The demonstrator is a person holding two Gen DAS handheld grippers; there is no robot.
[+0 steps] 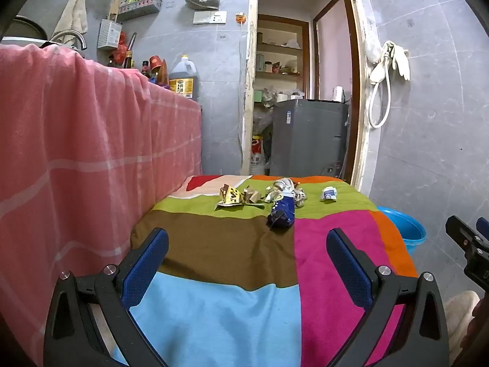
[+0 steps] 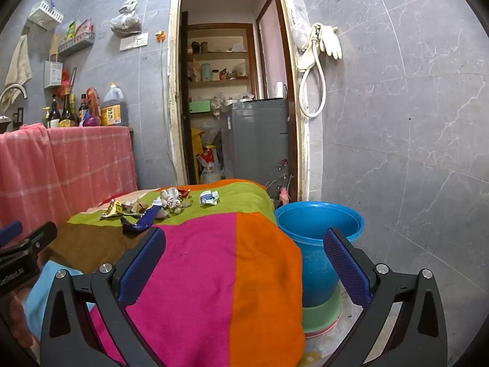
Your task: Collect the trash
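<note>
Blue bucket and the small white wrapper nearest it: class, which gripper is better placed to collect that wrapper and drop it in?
Probably the right gripper. It is open, the bucket sits just ahead on its side, and the white wrapper lies nearest that edge of the table.

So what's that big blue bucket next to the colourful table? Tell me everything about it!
The blue bucket looks like smooth, shiny plastic, round, with a wide open top and a thick rolled rim. It stands upright on the floor, right beside the orange edge of the colourful cloth. Its bottom sits inside a pale green tub. The part of its inside that shows looks empty. Nothing is reaching into it, and the trash lies apart on the cloth.
</note>
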